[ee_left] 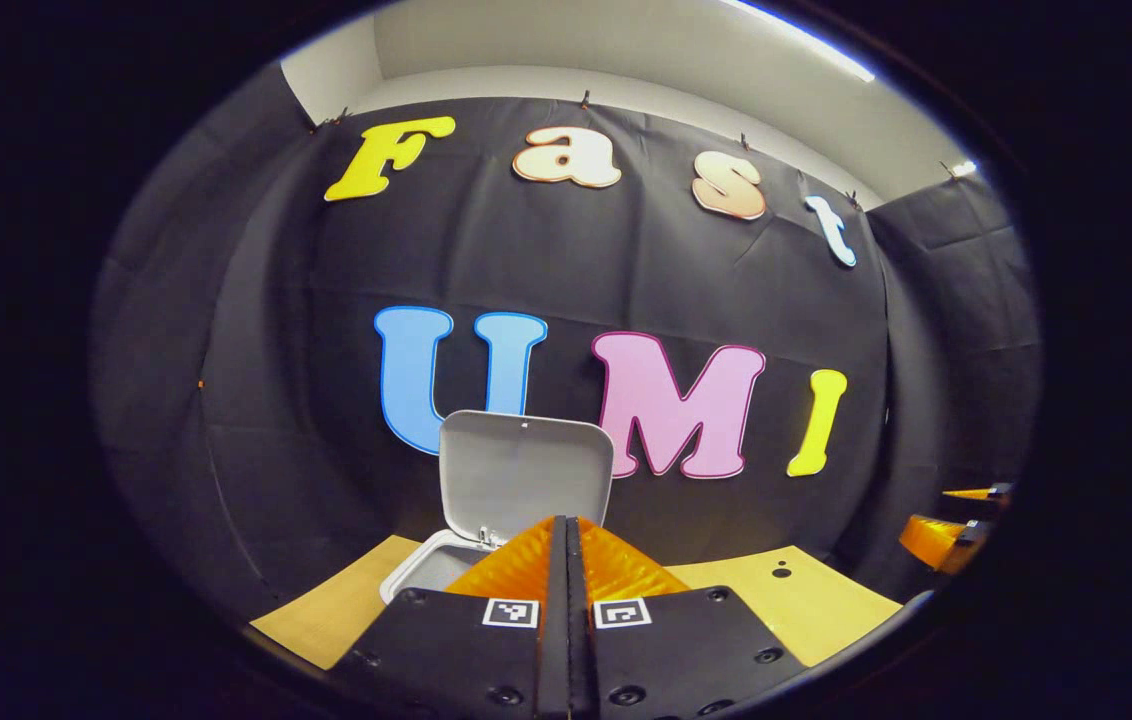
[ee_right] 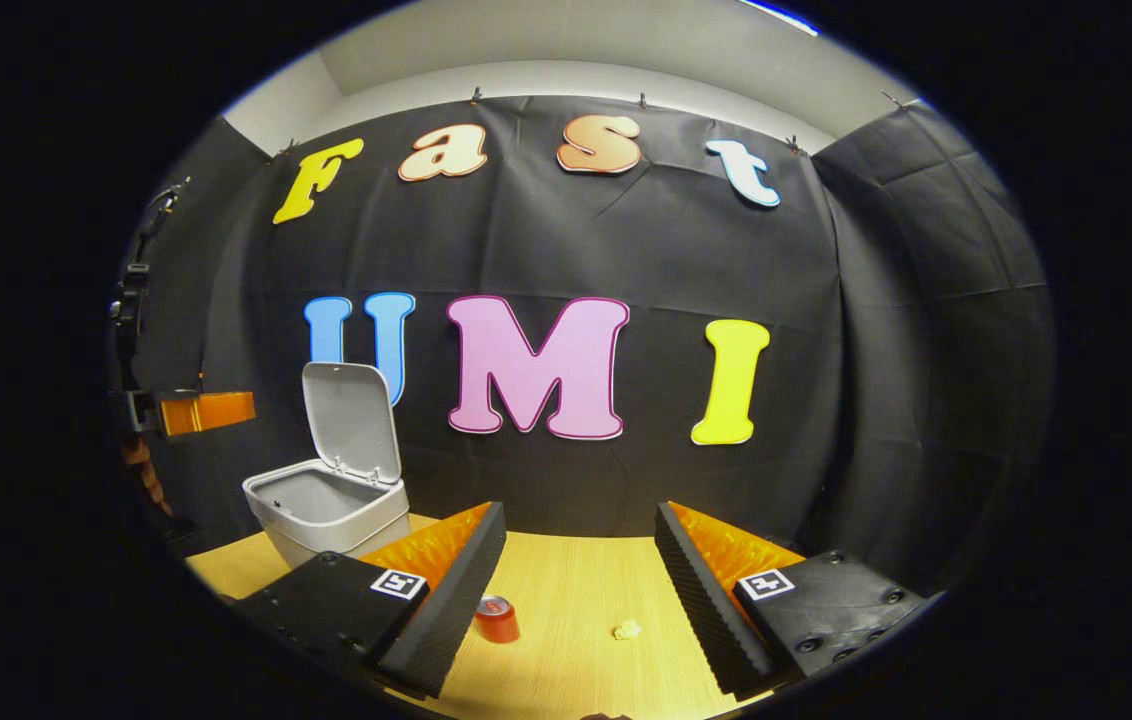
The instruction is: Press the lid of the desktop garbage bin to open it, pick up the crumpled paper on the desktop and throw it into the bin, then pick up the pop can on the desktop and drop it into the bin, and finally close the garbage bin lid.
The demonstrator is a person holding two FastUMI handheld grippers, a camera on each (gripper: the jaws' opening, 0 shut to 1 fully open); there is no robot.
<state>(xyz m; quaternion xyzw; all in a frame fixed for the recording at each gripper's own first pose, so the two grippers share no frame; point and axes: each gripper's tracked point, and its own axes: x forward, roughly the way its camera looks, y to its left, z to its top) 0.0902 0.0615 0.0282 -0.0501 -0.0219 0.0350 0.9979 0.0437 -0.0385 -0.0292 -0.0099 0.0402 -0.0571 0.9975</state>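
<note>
While the bin (ee_right: 331,505) is standing open-lidded on the desk (ee_right: 576,600), the left gripper (ee_left: 566,545) is pressing its fingers together; the right gripper (ee_right: 576,560) is spreading its fingers above the can (ee_right: 497,619) and crumpled paper (ee_right: 627,629).

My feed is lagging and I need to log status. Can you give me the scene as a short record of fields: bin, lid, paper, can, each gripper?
bin: garbage bin on the desktop, left of centre in the right gripper view
lid: lid standing open
paper: crumpled paper on the desktop, not in the bin
can: pop can upright on the desktop
left gripper: left gripper, fingers closed together, empty
right gripper: right gripper, fingers apart, empty
</note>
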